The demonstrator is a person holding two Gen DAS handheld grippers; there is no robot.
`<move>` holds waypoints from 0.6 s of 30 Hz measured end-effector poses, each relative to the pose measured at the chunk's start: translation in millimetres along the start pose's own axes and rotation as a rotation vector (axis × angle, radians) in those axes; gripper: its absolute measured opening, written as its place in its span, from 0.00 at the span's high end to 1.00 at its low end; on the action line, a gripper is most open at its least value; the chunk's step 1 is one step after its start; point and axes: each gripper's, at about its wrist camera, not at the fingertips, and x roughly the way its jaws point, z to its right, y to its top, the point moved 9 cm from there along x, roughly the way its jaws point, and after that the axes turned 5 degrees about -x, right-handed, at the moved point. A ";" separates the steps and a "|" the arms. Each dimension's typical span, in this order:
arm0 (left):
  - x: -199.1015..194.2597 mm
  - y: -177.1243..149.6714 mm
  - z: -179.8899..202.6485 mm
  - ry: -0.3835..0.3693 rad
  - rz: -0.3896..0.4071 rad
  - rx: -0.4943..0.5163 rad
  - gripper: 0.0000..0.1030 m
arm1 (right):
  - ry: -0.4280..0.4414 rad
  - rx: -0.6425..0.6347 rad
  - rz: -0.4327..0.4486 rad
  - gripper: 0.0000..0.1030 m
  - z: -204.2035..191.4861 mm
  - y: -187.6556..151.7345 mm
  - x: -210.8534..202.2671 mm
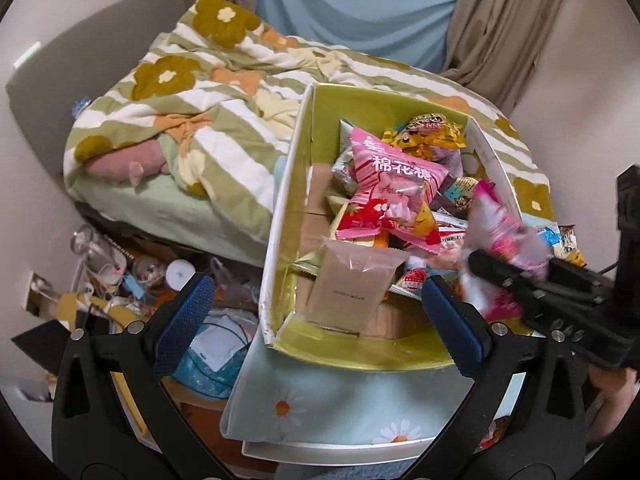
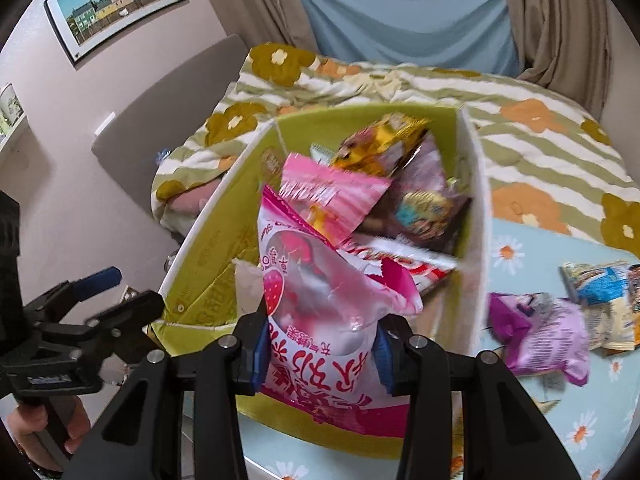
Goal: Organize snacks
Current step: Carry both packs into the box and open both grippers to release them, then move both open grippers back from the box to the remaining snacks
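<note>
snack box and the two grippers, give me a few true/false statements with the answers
1. The right gripper is clamped on a pink strawberry snack bag. True.
2. The left gripper holds a beige pouch. False: its jaws stand wide open and empty; the beige pouch lies in the box beyond them.
3. The green box is empty. False: it is piled with snack packets, a pink marshmallow bag on top.
4. A purple packet lies outside the box on the daisy-print surface. True.
5. The box stands on a bare wooden floor. False: it stands on the daisy-print surface, beside a flowered striped blanket.
</note>
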 end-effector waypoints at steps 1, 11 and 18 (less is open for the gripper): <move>0.9 -1.4 -1.0 0.005 -0.001 0.001 0.00 | 0.004 0.000 -0.010 0.59 -2.7 -2.2 4.5; 1.3 -20.3 -6.4 0.007 -0.028 -0.013 0.00 | 0.016 0.044 0.059 0.00 6.2 -9.7 -4.3; -11.9 -10.8 8.3 -0.018 0.009 0.009 0.00 | -0.007 0.042 0.098 0.00 13.5 -4.6 -28.8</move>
